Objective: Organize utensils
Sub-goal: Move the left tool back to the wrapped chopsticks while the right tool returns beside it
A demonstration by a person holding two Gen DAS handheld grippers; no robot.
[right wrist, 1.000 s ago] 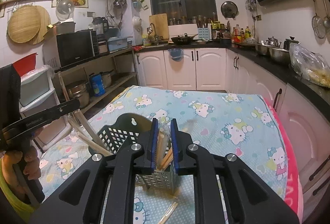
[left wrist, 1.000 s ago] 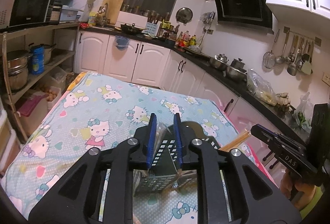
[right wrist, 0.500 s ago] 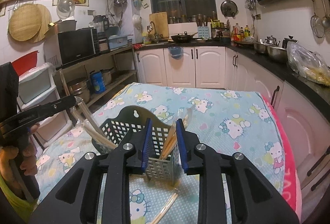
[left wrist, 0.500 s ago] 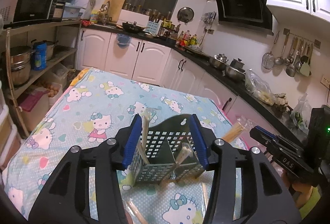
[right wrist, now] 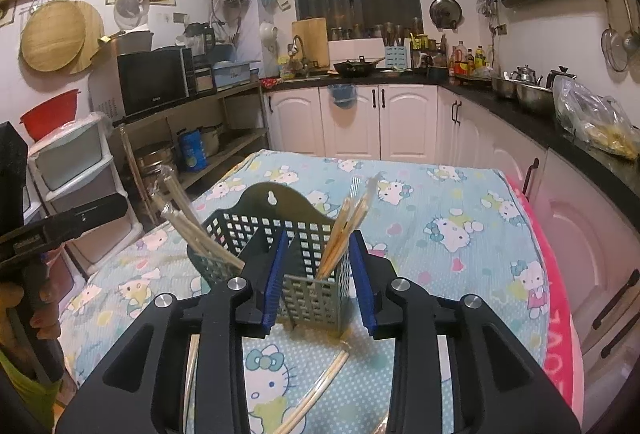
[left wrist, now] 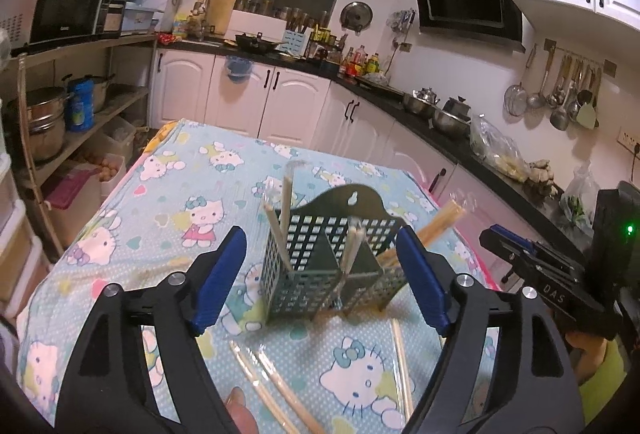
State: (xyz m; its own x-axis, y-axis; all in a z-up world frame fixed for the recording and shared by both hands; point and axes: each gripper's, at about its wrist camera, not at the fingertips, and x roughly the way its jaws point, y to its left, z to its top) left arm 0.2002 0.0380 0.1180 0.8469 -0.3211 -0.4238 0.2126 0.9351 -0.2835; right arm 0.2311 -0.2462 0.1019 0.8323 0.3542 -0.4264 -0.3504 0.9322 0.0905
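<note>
Tablecloth (left wrist: 168, 194) – cartoon-cat print | kitchen – white cabinets (right wrist: 380, 118) | both grippers' jaws apart, just opened, empty

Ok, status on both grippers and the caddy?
Left gripper open, jaws just widening, empty. Right gripper open, jaws just widening, empty. Caddy upright, chopsticks in. Loose chopsticks on cloth.

holder (left wrist: 320, 274): dark perforated, upright on table | chopsticks (right wrist: 344, 230): wrapped, leaning in compartments | some lying loose (left wrist: 276, 386)
</note>
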